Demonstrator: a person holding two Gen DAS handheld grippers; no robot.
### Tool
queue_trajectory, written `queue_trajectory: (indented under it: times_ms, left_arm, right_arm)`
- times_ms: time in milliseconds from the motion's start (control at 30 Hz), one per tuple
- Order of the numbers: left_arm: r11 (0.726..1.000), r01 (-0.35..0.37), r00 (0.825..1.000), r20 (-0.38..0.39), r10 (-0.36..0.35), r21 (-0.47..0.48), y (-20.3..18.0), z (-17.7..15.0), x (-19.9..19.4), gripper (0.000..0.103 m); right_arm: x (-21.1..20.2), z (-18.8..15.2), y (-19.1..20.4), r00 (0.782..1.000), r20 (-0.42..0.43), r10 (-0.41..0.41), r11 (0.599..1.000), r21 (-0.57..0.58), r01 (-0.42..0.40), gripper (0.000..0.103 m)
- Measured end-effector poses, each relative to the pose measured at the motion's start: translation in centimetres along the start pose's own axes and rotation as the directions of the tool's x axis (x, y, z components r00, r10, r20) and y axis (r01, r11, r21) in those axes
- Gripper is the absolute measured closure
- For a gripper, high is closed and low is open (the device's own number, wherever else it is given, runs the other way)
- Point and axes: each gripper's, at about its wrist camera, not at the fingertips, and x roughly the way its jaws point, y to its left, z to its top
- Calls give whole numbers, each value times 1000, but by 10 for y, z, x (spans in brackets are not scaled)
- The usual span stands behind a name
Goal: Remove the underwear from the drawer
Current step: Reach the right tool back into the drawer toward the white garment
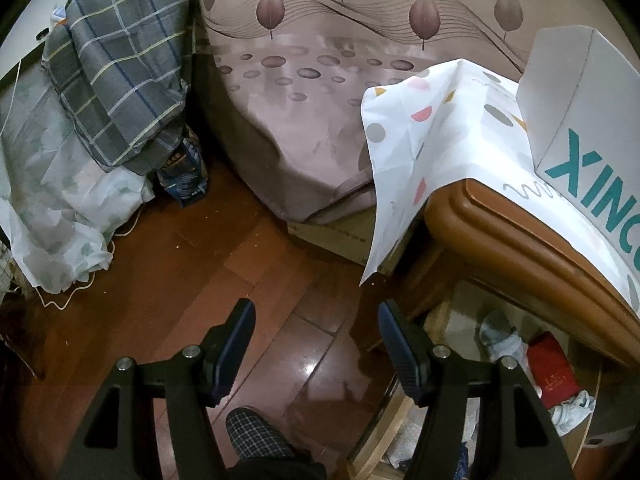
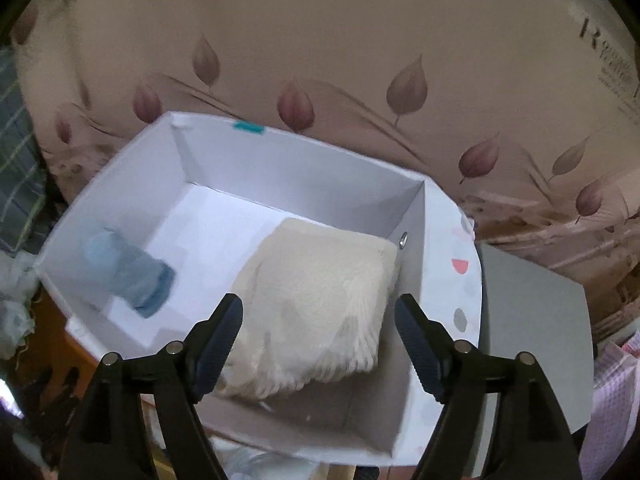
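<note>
In the left wrist view my left gripper (image 1: 316,306) hangs open over the wooden floor, with nothing between its fingers. To its lower right an open drawer (image 1: 384,428) under a brown cabinet top (image 1: 500,220) holds crumpled white and blue garments (image 1: 500,336) and a red item (image 1: 552,372). In the right wrist view my right gripper (image 2: 319,300) stands open above a white box (image 2: 304,168). A folded cream garment (image 2: 320,272) lies in the box below the fingers, free of the pads. A rolled blue garment (image 2: 128,276) lies at the box's left end.
The white box (image 1: 580,100) rests on a spotted cloth (image 1: 420,128) draped over the cabinet. A bed with a mauve leaf-print sheet (image 1: 312,100) stands behind. A plaid quilt (image 1: 120,60) is piled at left. A checked slipper (image 1: 256,432) is on the floor. A grey panel (image 2: 532,320) lies right of the box.
</note>
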Motion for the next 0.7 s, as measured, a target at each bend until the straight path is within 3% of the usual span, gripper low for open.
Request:
queue_trajectory:
  times_ms: [267,467,600,700]
  left_arm:
    - [1000,13,1000,-11,-13,5,0,-1,0,37]
    - [999,20,1000,-12,-20,25,-7,-3,0,37]
    - [999,26,999,-22,-25,34,-10,-4,1,37]
    - [999,30,999,-23,-29,30,-10,-4,1,37]
  right_arm:
    - [-51,-45,4,996,-8,87,995,-54,-87,27]
    - [-52,-102,16,988,-103,118,987,-99,-128,23]
    - [-26,-145,23,965,-213,154,982,-75,-173,23]
    - [8,-178,27,932,-321,169,981,-37,-191,23]
